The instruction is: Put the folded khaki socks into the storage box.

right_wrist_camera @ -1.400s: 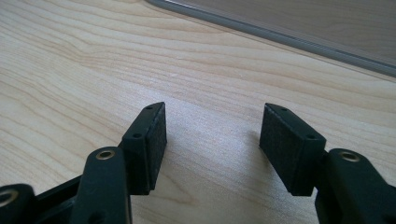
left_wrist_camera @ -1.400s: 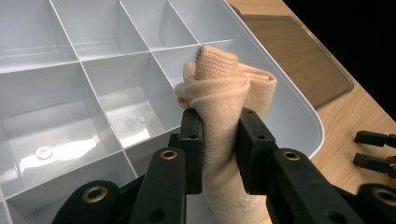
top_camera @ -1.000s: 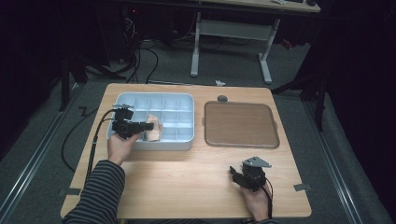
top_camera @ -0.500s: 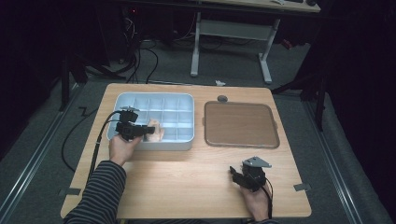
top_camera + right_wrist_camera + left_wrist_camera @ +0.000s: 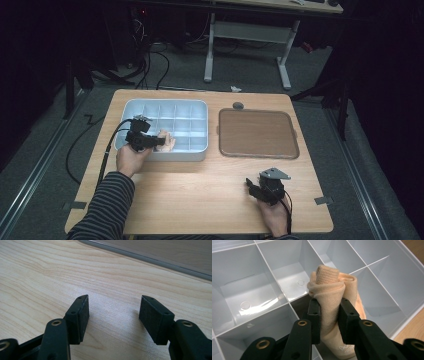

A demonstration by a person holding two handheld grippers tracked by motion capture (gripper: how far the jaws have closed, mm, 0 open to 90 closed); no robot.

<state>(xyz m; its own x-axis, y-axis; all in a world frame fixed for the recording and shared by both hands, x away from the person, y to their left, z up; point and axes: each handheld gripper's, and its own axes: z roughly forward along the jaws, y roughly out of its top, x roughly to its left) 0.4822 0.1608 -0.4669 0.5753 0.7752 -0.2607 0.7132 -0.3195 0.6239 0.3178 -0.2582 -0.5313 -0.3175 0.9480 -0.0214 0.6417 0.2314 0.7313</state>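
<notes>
Dark room, cables on grey floor, white desk legs behind; light wooden table (image 5: 200, 185) in the middle. On it a pale grey divided organizer tray (image 5: 195, 112) far-left and a brown flat tray (image 5: 257, 132) far-right, the two just beside each other, not touching as far as the high view shows.

Left gripper (image 5: 161, 141) sits over the near edge of the organizer tray, jaws pointing across toward the brown tray side. Its jaws are clamped on a rolled peach sock (image 5: 167, 141). In the left gripper view the black pads (image 5: 315, 315) squeeze the sock (image 5: 332, 297) at its middle, the fabric bunched and pinched narrow between them. The rolled end sticks out beyond the jaw tips; the loose end hangs below the gripper into a compartment. Sock is above the tray dividers (image 5: 287, 301), straight ahead of the gripper, over a near-row cell. Empty cells ahead and to both sides of the jaws. Striped sleeve (image 5: 107, 200) behind the left hand (image 5: 131, 159).

Right gripper (image 5: 252, 187) is near the front right of the table, well apart from both trays, with the grey plate (image 5: 274, 173) on top. In the right gripper view its jaws stand wide apart, nothing between them, just bare wood (image 5: 112, 312). Brown tray's rim (image 5: 150, 258) lies ahead of the jaws, off to the upper right. Pads (image 5: 83, 315) low over the table; contact can't be told.
</notes>
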